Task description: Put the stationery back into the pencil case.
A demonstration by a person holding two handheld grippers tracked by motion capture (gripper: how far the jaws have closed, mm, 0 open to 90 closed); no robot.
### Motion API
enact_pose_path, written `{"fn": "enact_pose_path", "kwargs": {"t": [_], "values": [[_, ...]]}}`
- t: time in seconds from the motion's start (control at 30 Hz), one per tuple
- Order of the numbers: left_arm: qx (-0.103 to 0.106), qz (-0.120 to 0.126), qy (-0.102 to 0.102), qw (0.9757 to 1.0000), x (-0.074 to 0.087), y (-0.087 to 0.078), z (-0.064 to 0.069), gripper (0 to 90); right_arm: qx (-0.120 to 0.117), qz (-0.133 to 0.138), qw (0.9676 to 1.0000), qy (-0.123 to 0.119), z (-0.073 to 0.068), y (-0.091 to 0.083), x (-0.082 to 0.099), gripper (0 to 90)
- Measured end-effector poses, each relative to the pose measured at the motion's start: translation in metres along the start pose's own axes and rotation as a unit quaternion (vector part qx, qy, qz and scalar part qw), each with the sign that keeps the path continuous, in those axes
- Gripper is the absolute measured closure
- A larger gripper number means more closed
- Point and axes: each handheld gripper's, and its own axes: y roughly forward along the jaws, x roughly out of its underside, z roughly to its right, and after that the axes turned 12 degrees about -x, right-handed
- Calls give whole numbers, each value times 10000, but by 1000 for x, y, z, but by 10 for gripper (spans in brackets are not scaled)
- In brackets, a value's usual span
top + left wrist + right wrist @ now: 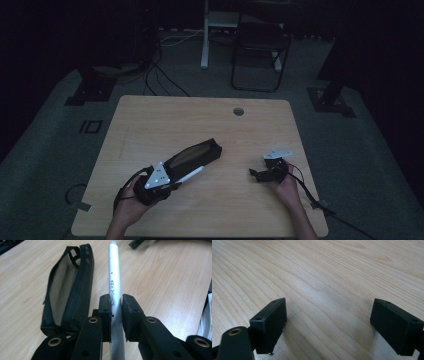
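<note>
Black fabric pencil case (pixel 195 154): it lies unzipped on the pale wood tabletop (pixel 210 120), a little toward the left edge and nearer your edge than the far one, long axis slanting from your left hand toward the middle. In the left gripper view the case (pixel 67 287) shows its open mouth and zip, just left of the pen.

Silver pen (pixel 114 282): a slim metal barrel with the hand-lettered words "KEY POINTS" running along it. Your left gripper (pixel 115 315) has it clamped between the two black pads, with the barrel pointing away from you past the jaw tips. From the high view, the pen (pixel 191 175) sticks out of the left gripper (pixel 172 186) just beside the near end of the case, close to the near-left corner.

Right gripper (pixel 256 174): it sits in your right hand near the right edge of the tabletop, well apart from the case. In the right gripper view its jaws stand wide over bare wood grain, with nothing between them (pixel 328 325).
</note>
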Motion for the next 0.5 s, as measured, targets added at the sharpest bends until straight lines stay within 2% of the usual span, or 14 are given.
{"fn": "enact_pose_path", "kwargs": {"t": [0.5], "values": [[-36, 160, -15, 9999, -10, -6, -6, 789, 0, 0, 10000, 0, 0, 0, 0, 139]]}}
